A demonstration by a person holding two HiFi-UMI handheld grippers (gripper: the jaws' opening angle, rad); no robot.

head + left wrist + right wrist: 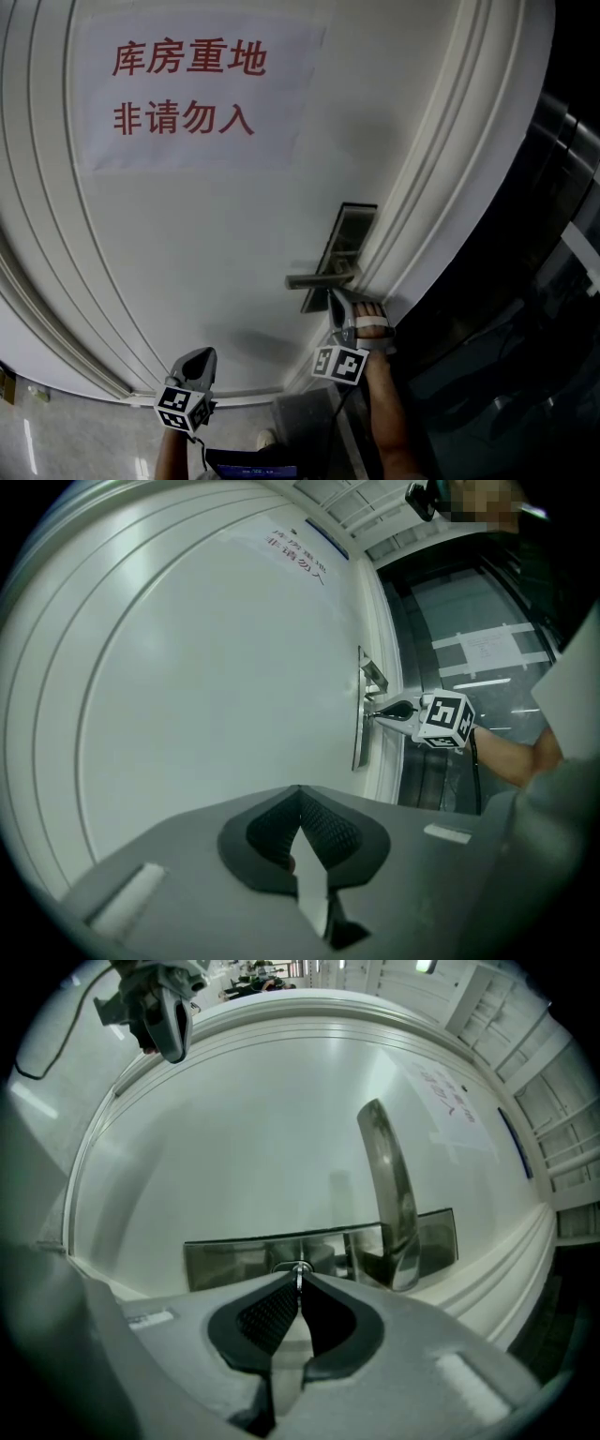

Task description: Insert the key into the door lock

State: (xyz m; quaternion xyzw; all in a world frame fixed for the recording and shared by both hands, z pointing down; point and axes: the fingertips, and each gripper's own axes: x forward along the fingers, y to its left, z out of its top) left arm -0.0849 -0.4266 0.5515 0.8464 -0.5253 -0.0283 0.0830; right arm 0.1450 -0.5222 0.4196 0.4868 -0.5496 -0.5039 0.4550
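The right gripper (300, 1283) is clenched on the key (300, 1271), a small metal piece at its jaw tips. The left gripper (300, 794) is closed on nothing, apart from the door (187, 244). On the door a paper sign (187, 94) carries red writing: 库房重地, 非请勿入. The key points straight at the lock plate (234, 1262) beside the handle (394, 1194), its long axis along the jaws.

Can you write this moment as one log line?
right gripper: shut on key | key: at lock plate | left gripper: shut, empty, off door
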